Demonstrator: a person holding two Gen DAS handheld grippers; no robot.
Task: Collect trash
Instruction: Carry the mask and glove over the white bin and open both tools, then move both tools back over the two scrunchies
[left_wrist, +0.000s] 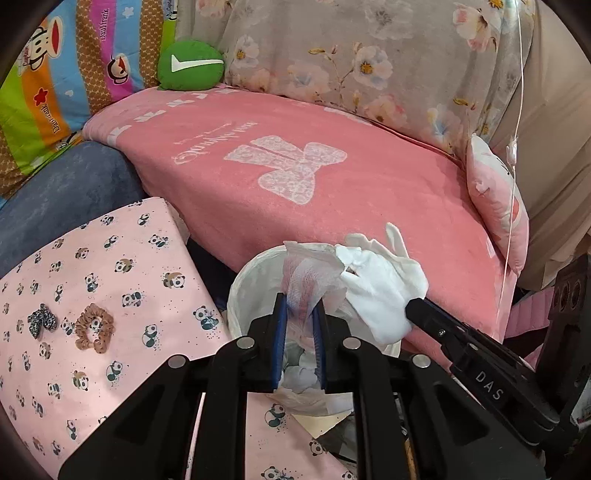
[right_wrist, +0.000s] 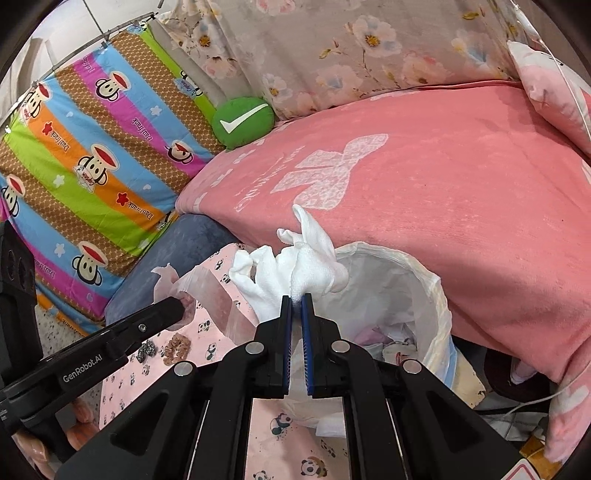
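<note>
The big pink fuzzy blanket with a white bow print (left_wrist: 332, 177) fills the middle of the left wrist view and the right half of the right wrist view. Behind it, along the top of both frames, hangs one grey cloth with pale flowers (left_wrist: 351, 51). One bright striped sheet with monkey faces (right_wrist: 85, 162) covers the left side of the right wrist view. One pink cloth with little pandas (left_wrist: 92, 295) lies in the lower left of the left wrist view.

One round bin lined with a thin white plastic bag (right_wrist: 417, 280) sits low in the middle of both frames, just in front of the pink blanket. Its mouth is open and faces up, with crumpled scraps inside.

One white cloth glove (right_wrist: 299, 266) is held above the left rim of the bin in the right wrist view. Its long side runs up and away, and its floppy fingers point to the top of the frame. The right gripper (right_wrist: 296, 301) is clamped tight on the glove's bottom end.

The left gripper (left_wrist: 300, 302) is squeezed on one piece of thin plastic bag edge (left_wrist: 306, 273), which stands up from the bin's rim in the lower middle of the left wrist view.

One round green cushion with a white tick (left_wrist: 190, 65) rests in the upper left. Two hair scrunchies lie side by side on the panda cloth: one tan scrunchie (left_wrist: 94, 326) and one black-and-white scrunchie (left_wrist: 41, 320).
</note>
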